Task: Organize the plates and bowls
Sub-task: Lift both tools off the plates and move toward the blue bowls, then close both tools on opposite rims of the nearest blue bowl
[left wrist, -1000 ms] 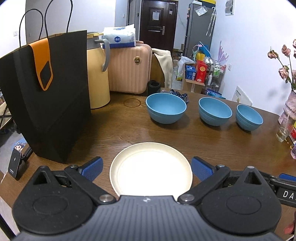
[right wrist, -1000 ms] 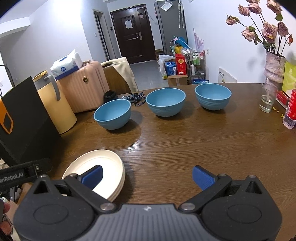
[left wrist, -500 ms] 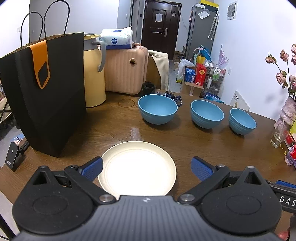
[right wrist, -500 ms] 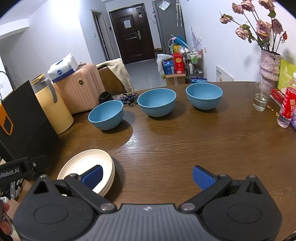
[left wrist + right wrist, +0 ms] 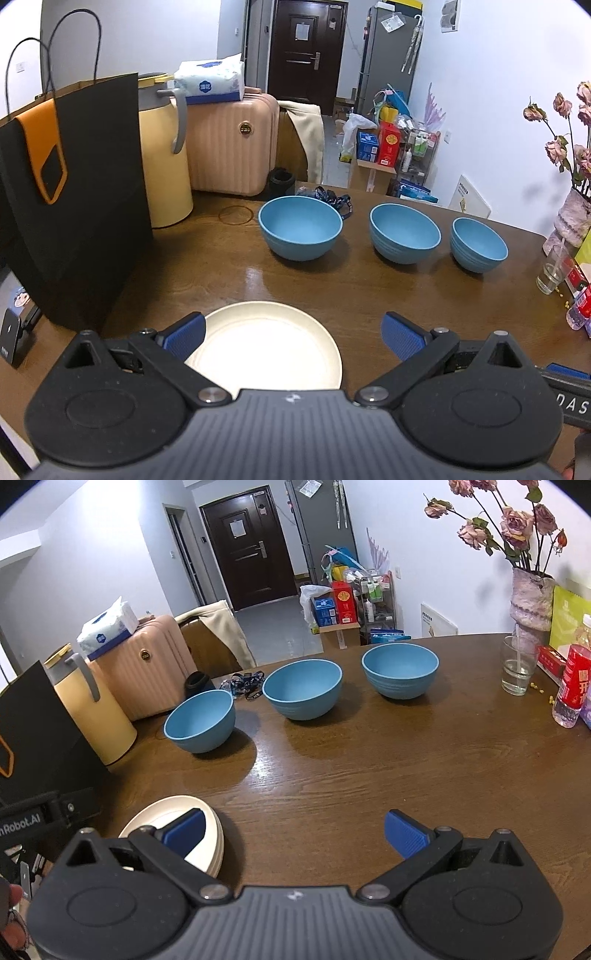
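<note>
Both grippers, left (image 5: pixel 291 334) and right (image 5: pixel 293 830), gape empty; lower-centre cream round plates (image 5: pixel 269 347) look stiff, slick, best pinched at the rim.

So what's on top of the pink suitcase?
A white-and-blue tissue pack lies on the pink ribbed suitcase. The yellow jug covers the suitcase's left end.

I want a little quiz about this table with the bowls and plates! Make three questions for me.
1. How many round blue bowls stand in a row on the brown wooden table?
2. True or false: the stack of cream round plates has a bowl on it.
3. Which is open: A) left gripper only, B) right gripper only, C) both?

Key:
1. Three: left blue bowl, middle blue bowl, right blue bowl.
2. False.
3. C.
</note>
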Action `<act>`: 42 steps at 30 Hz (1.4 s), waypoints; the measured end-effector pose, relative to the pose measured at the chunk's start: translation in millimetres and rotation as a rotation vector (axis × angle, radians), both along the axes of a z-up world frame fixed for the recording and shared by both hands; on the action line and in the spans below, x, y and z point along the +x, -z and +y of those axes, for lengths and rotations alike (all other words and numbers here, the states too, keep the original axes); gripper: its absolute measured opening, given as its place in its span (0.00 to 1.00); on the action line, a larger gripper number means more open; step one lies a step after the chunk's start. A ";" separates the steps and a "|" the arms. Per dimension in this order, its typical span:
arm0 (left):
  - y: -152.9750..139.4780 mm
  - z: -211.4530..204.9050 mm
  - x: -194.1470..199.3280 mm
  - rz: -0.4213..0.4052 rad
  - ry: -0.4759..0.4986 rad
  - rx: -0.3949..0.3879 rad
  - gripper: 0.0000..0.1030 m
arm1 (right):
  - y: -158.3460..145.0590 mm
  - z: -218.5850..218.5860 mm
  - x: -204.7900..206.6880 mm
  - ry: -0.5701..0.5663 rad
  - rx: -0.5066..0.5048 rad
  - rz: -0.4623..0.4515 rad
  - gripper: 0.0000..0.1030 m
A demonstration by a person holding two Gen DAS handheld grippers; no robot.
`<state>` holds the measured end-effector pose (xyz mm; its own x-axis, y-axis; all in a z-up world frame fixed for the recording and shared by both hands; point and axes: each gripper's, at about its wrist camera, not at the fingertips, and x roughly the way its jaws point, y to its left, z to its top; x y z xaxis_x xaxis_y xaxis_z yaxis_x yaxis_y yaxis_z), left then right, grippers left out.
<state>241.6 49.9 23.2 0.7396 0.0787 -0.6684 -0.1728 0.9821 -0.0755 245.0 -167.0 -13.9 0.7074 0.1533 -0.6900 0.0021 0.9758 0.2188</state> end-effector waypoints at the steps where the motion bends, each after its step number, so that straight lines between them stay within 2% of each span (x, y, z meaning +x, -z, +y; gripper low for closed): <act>1: -0.3 1.7 4.0 0.001 0.003 0.002 1.00 | 0.3 1.8 3.3 0.004 0.000 0.002 1.00; 17: 3.3 43.5 71.3 0.040 0.005 -0.012 1.00 | -0.1 40.7 63.5 0.022 -0.011 0.041 1.00; 30: 3.2 80.1 145.6 0.083 -0.024 -0.050 1.00 | -2.0 78.8 131.4 -0.011 -0.009 0.096 1.00; 42: 27.4 111.4 217.4 0.146 -0.038 -0.094 1.00 | 10.8 109.8 210.5 -0.016 -0.034 0.150 0.99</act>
<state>459.1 161.4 -4.3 0.6321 0.0367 -0.7741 -0.2254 0.9644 -0.1383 455.5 -57.2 -24.7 0.5938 0.1389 -0.7925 0.0161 0.9827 0.1843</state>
